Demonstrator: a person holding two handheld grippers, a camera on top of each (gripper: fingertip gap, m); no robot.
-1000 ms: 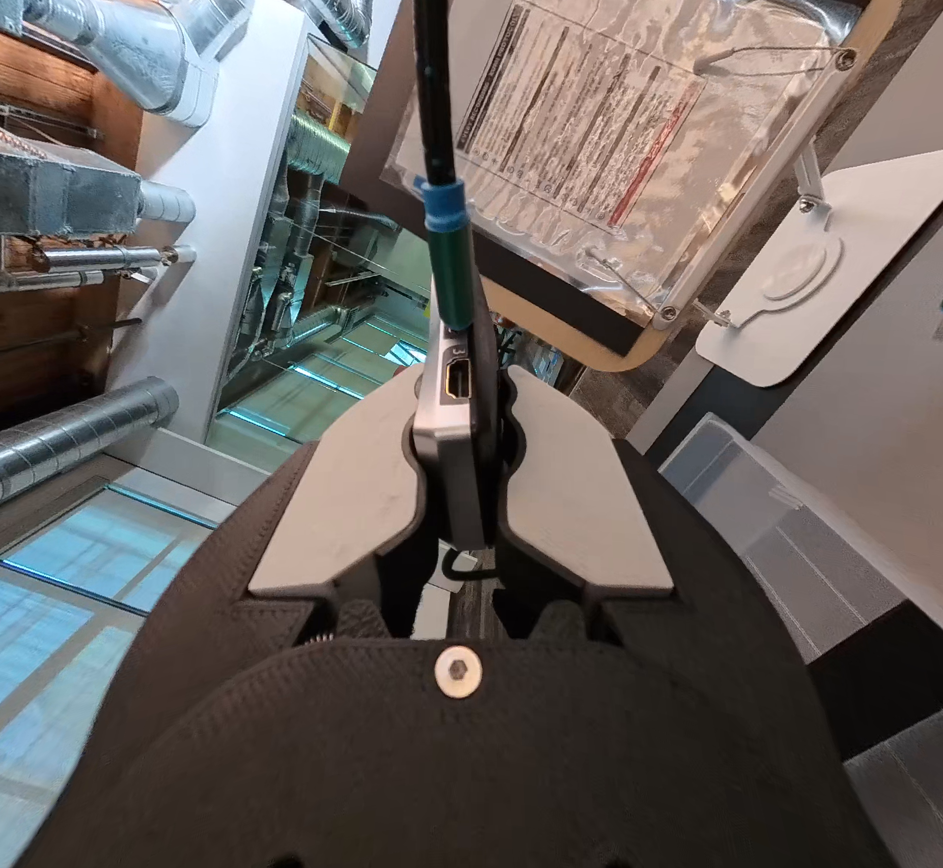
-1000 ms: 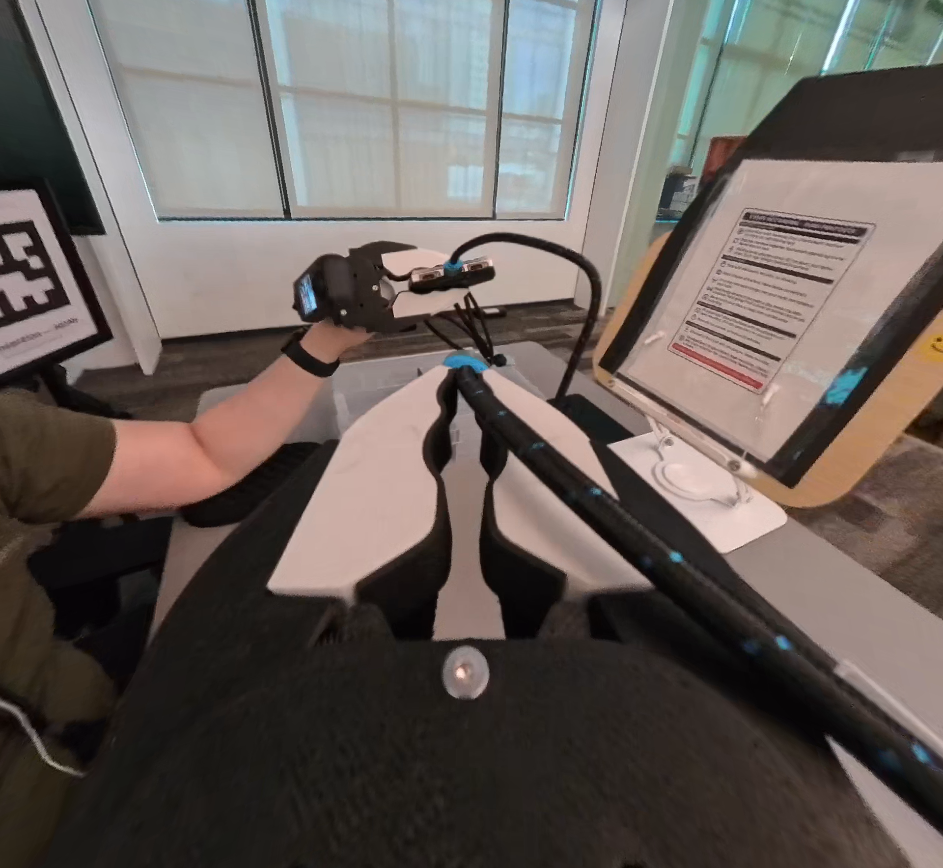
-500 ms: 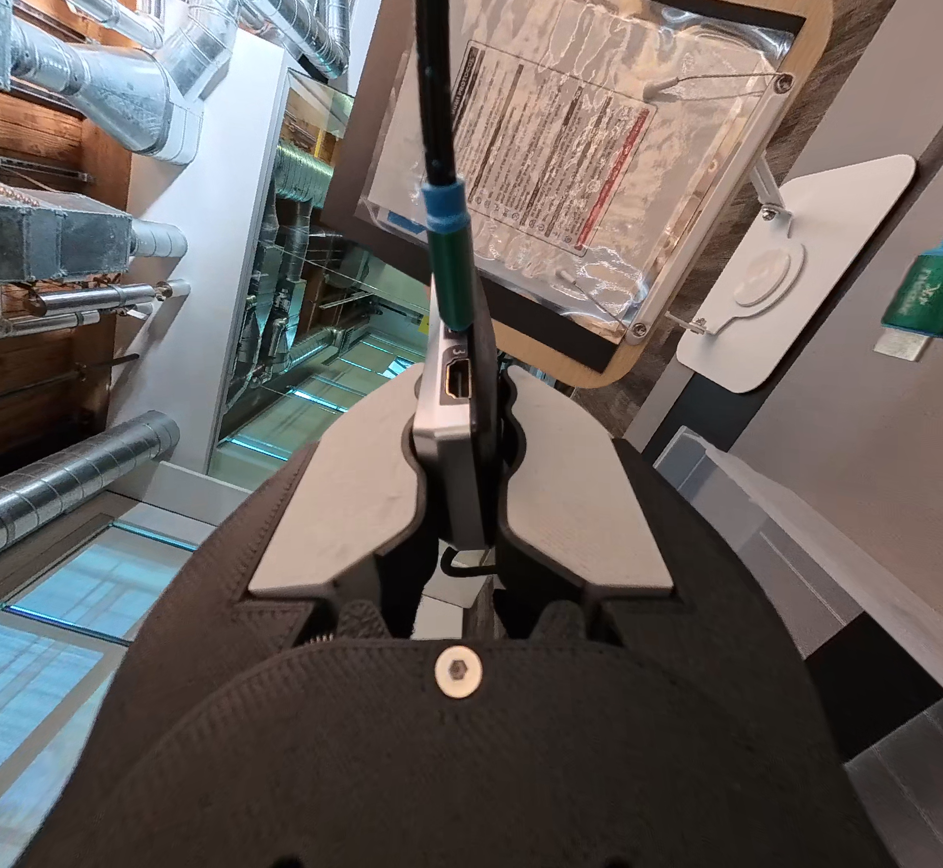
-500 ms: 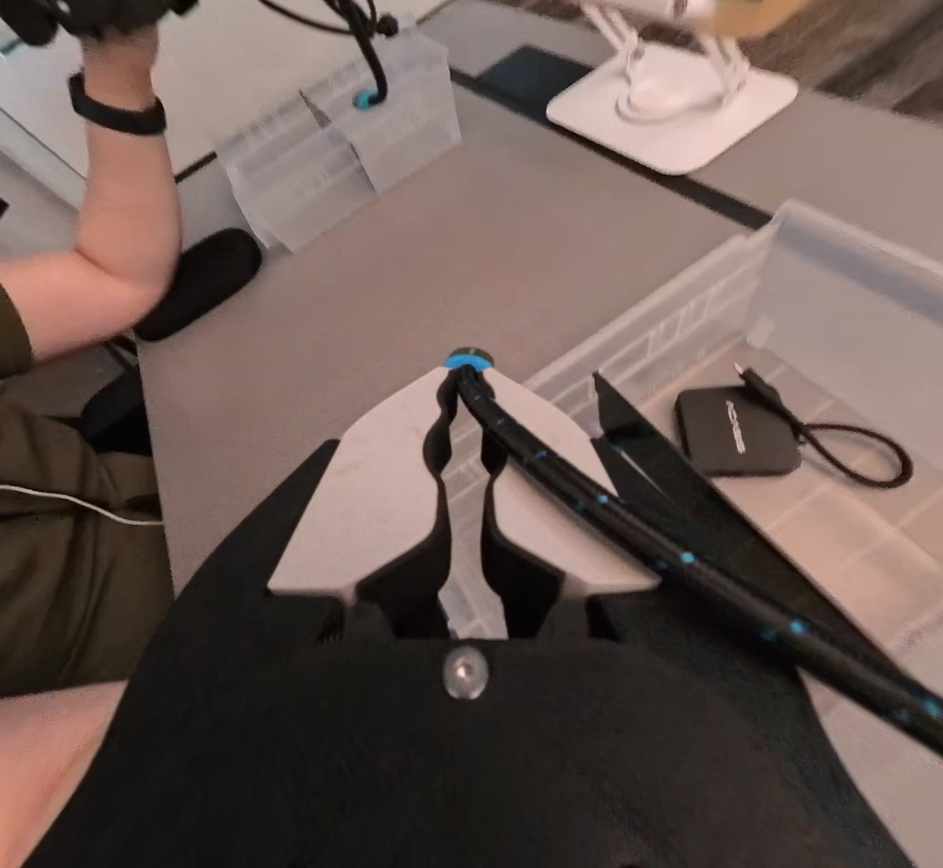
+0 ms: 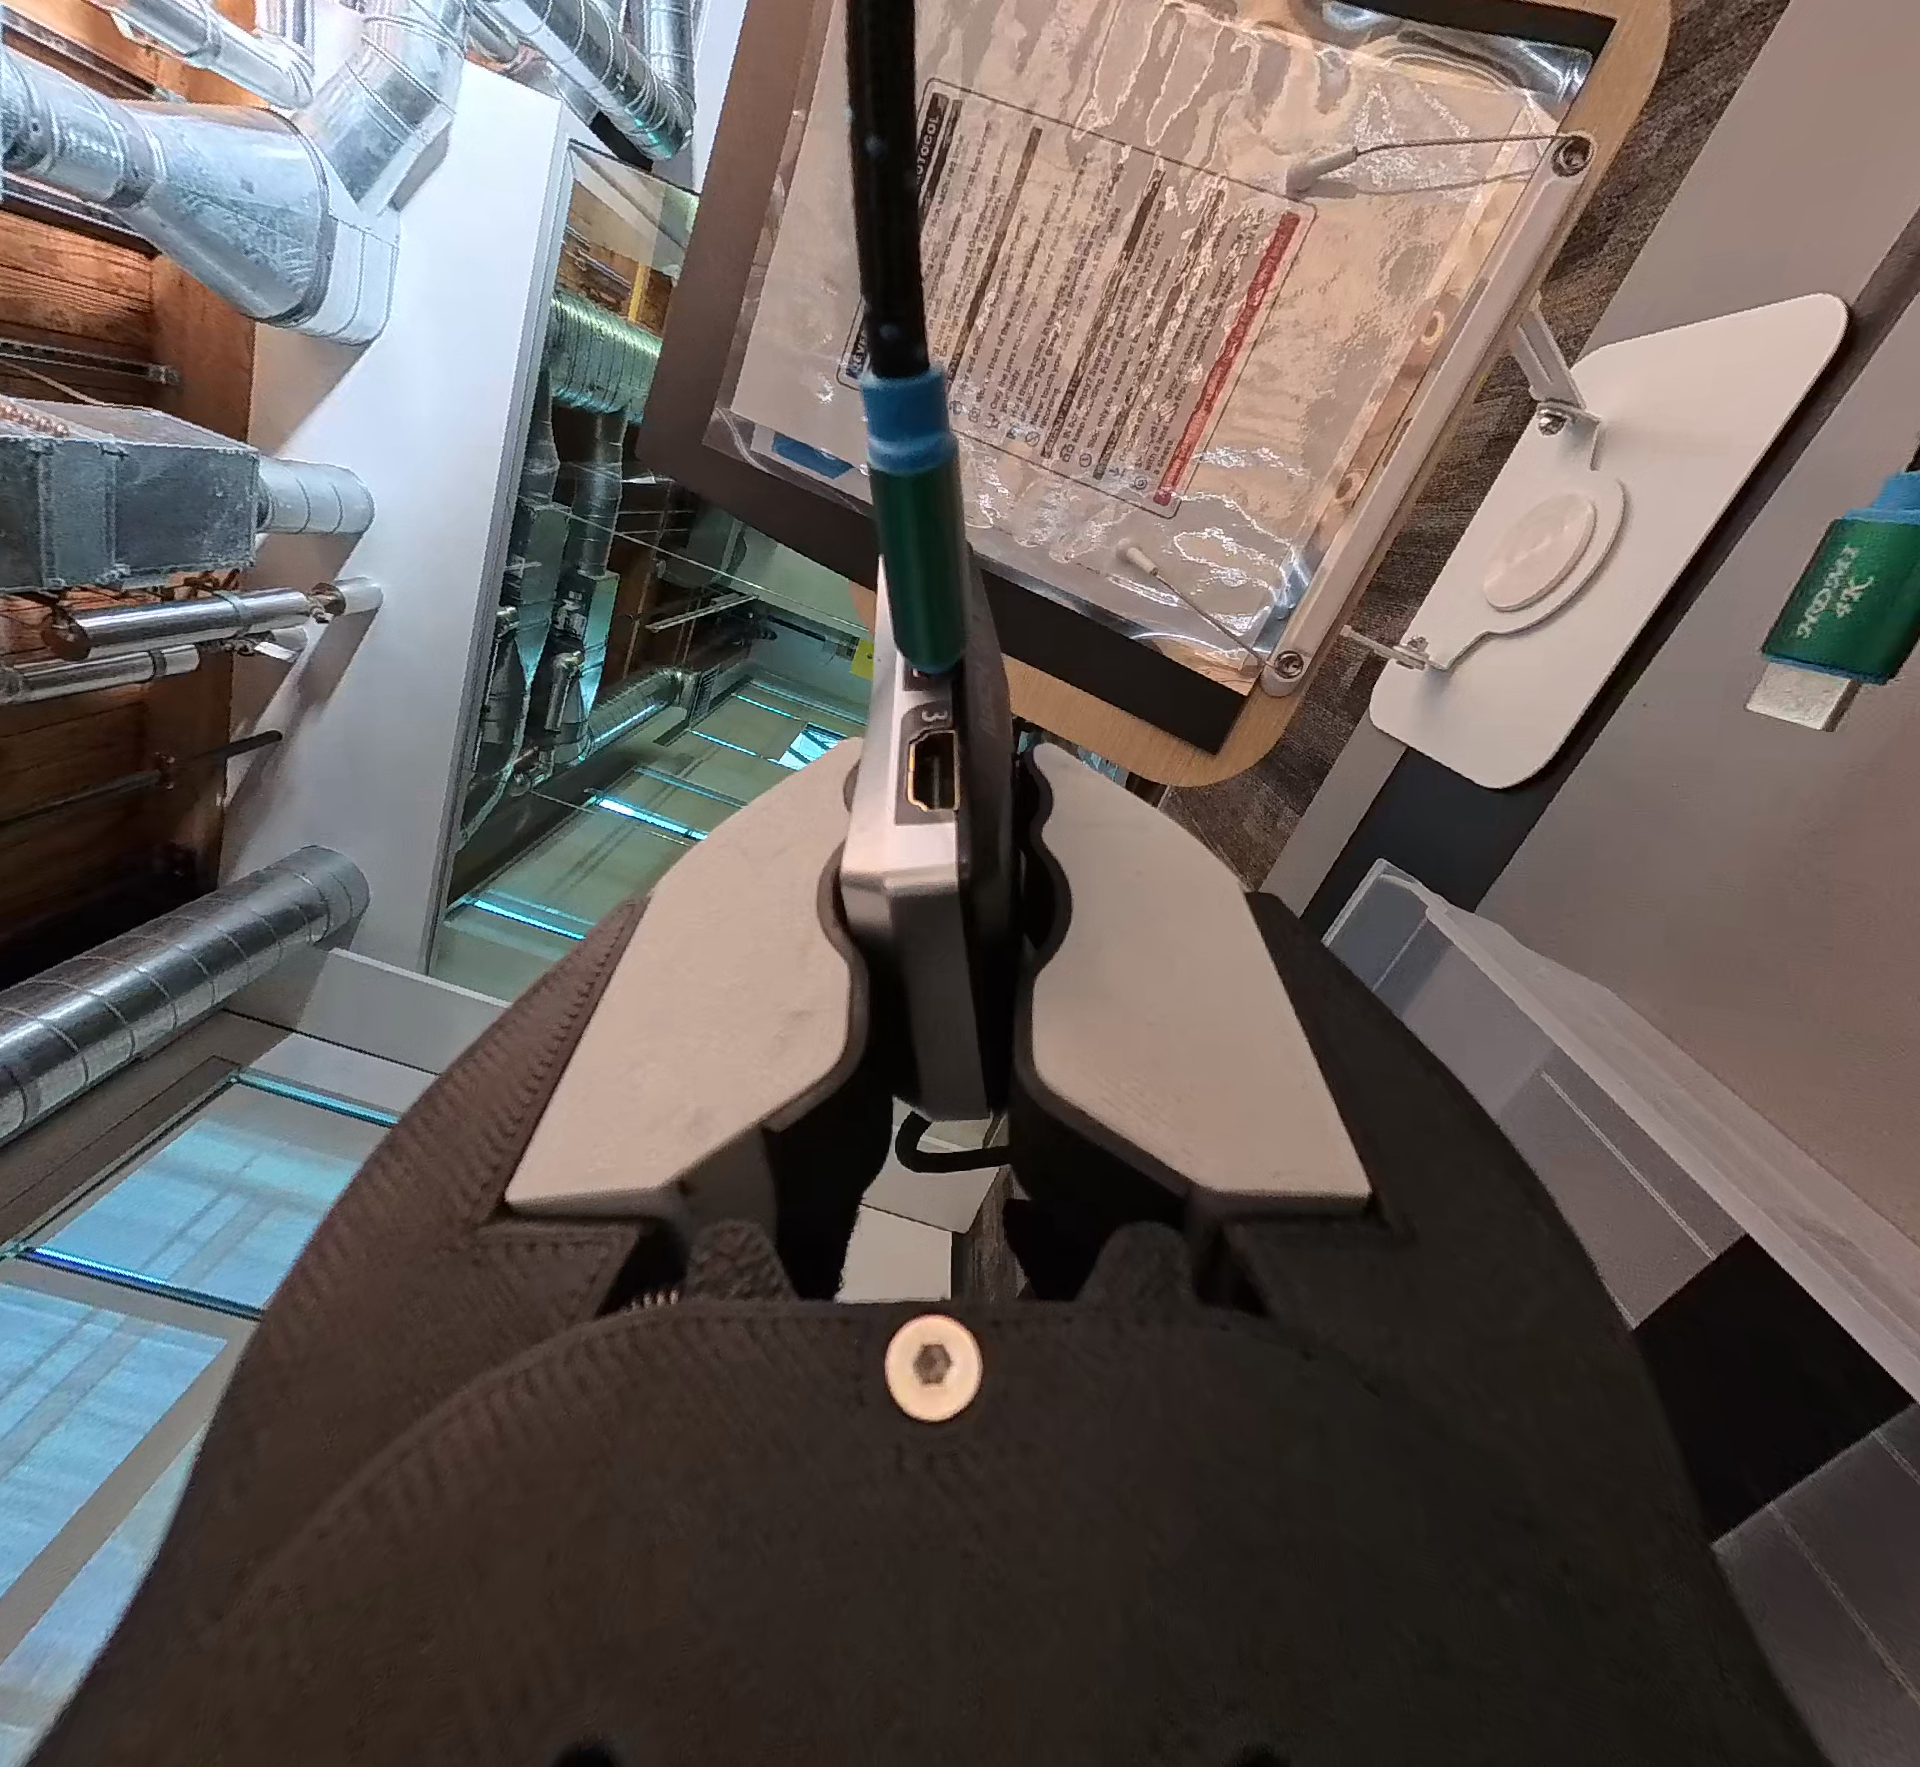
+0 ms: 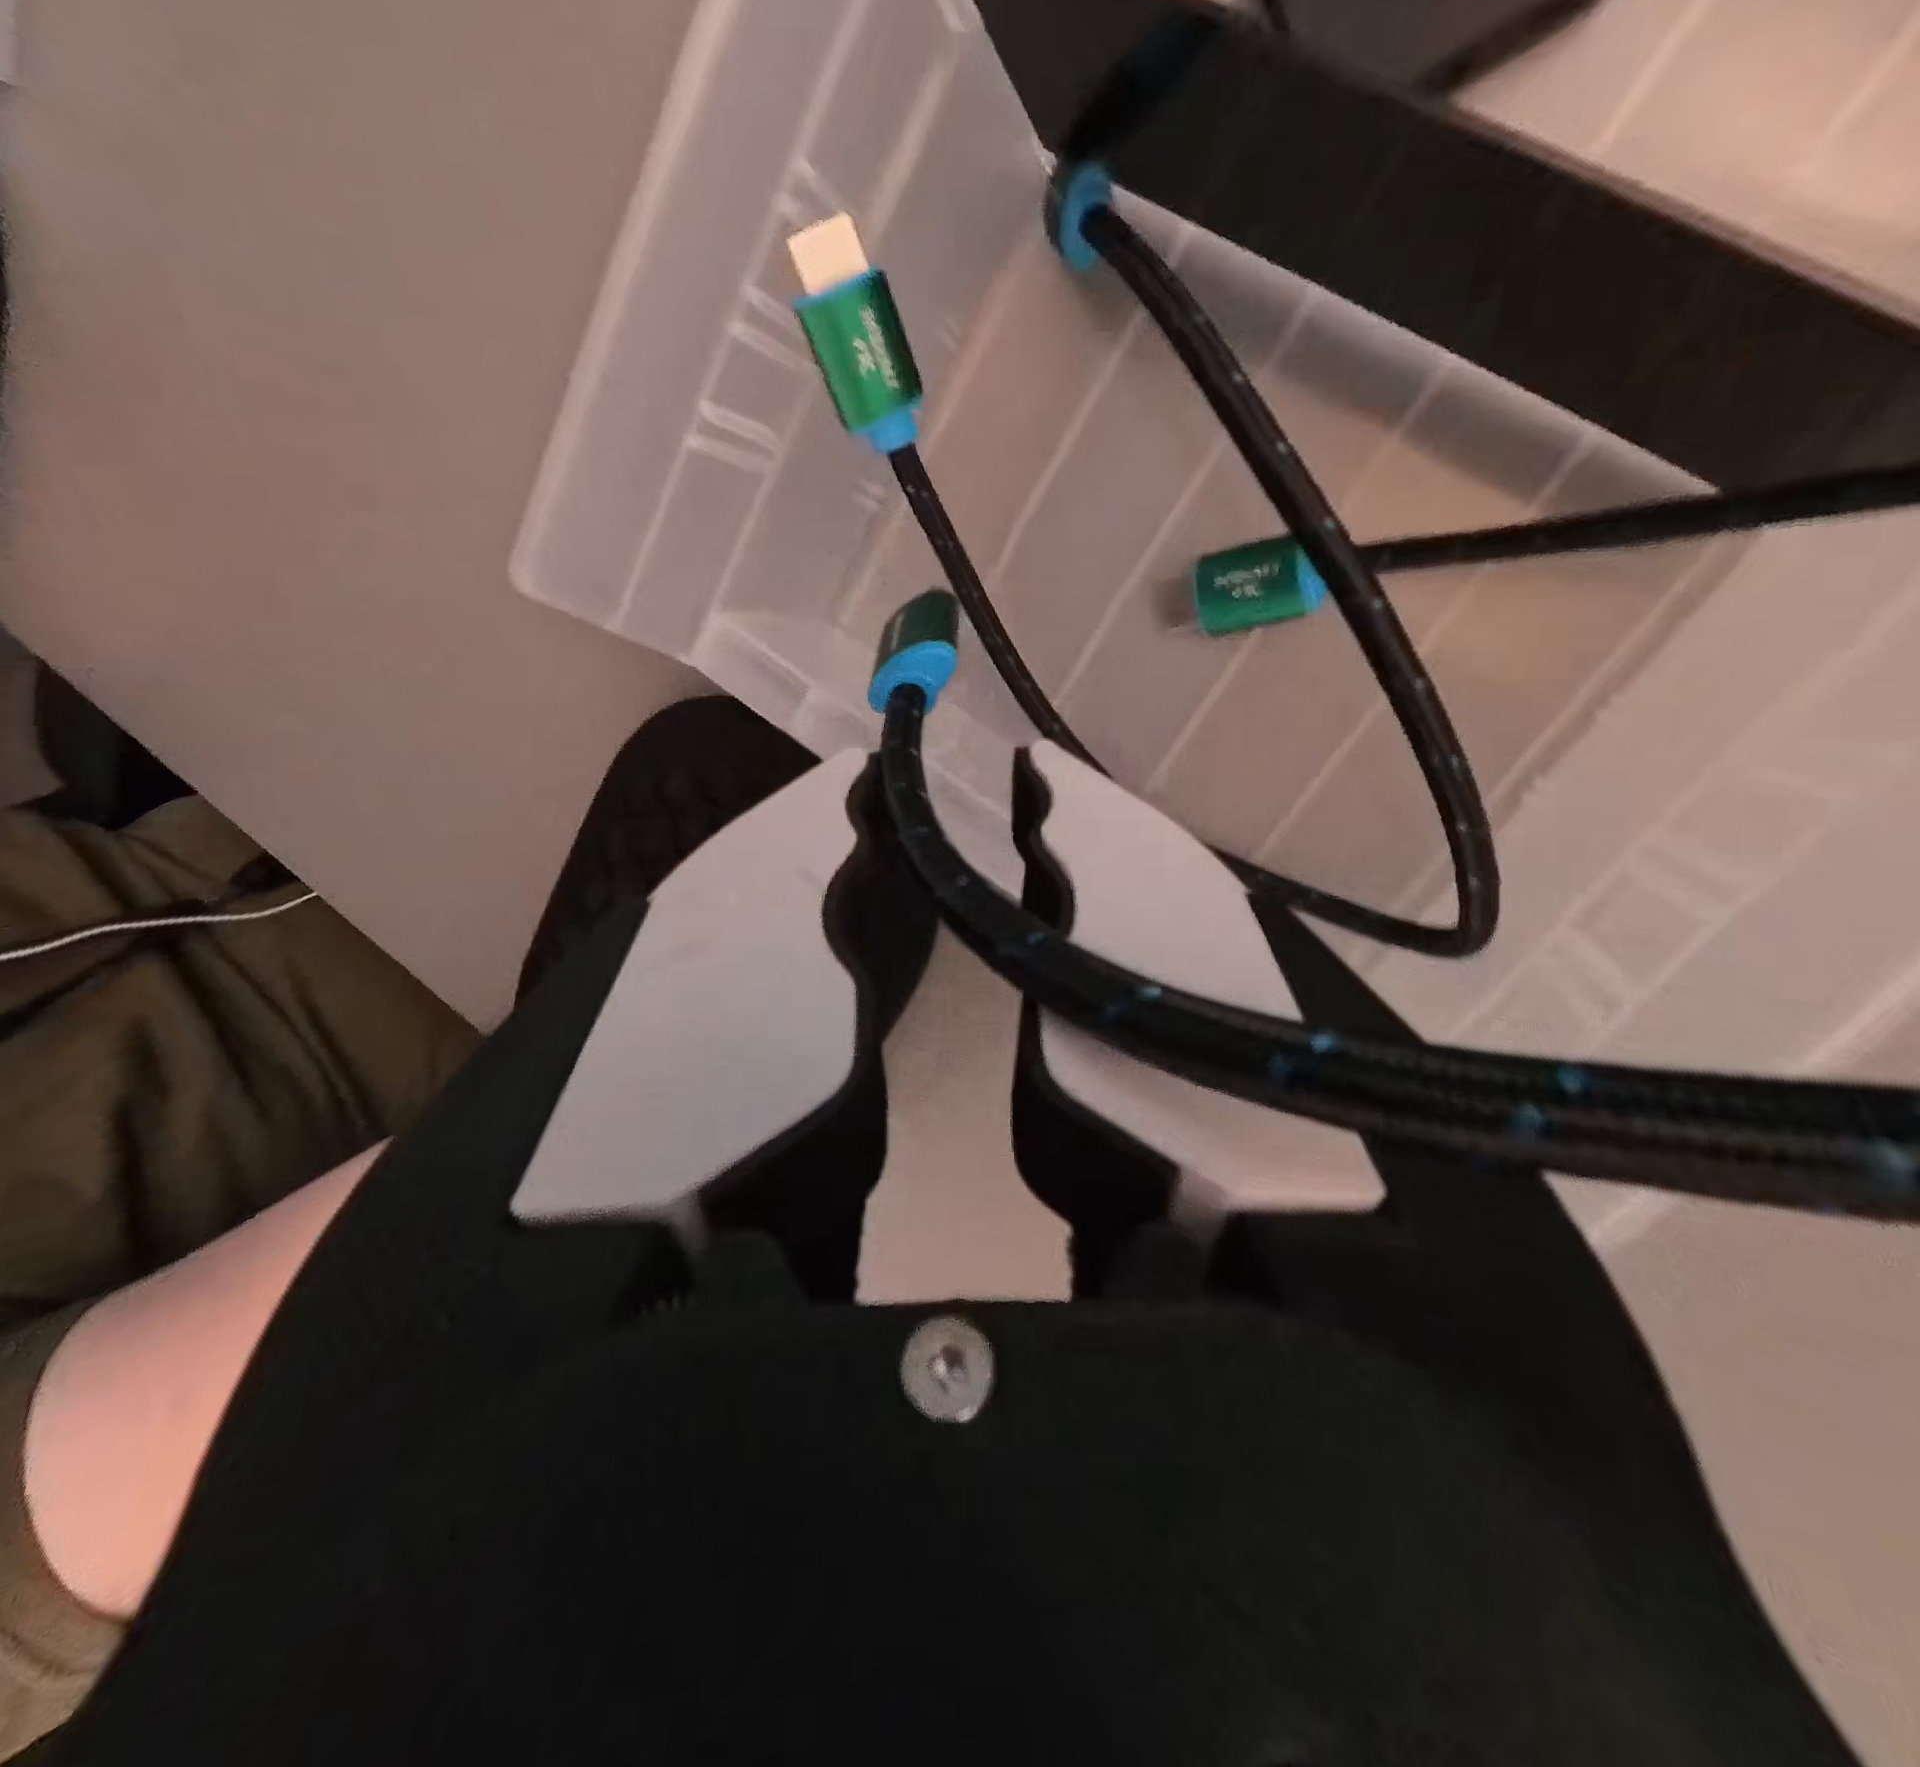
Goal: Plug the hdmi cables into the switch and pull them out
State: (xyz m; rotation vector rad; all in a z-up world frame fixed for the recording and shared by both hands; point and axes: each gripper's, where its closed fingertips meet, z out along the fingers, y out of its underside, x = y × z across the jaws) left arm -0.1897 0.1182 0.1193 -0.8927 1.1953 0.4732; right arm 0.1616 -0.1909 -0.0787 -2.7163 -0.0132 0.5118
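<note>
HDMI switch (image 5: 914, 896), a slim silver box, is pinched edge-on between the fingers of the left gripper (image 5: 940, 834) and held up in the air, away from the worktop (image 6: 260, 211). One braided black cable (image 5: 883, 107) is already seated in it through a green plug (image 5: 920, 564) with a blue collar, and just beside that plug an empty port (image 5: 932, 775) faces the camera. The right gripper (image 6: 940, 767) has its fingers parted to a moderate gap; a second braided cable (image 6: 1143, 1000) runs across that gap just behind its own green plug (image 6: 920, 631), resting against the left finger, and the blur makes it hard to say whether it is loosely cradled or free. Two more green plugs, one with its bright metal tip showing (image 6: 857, 346) and one lying farther right (image 6: 1247, 590), hang over a clear plastic bin (image 6: 727, 367), with cable emerging from under a black flap (image 6: 1455, 211) there. The plugging stage looks partly done, with one cable in and others waiting. The next move likely calls for a firm hold close behind a plug, then squaring its tip to the open port before pushing straight in while the left gripper braces the switch.
</note>
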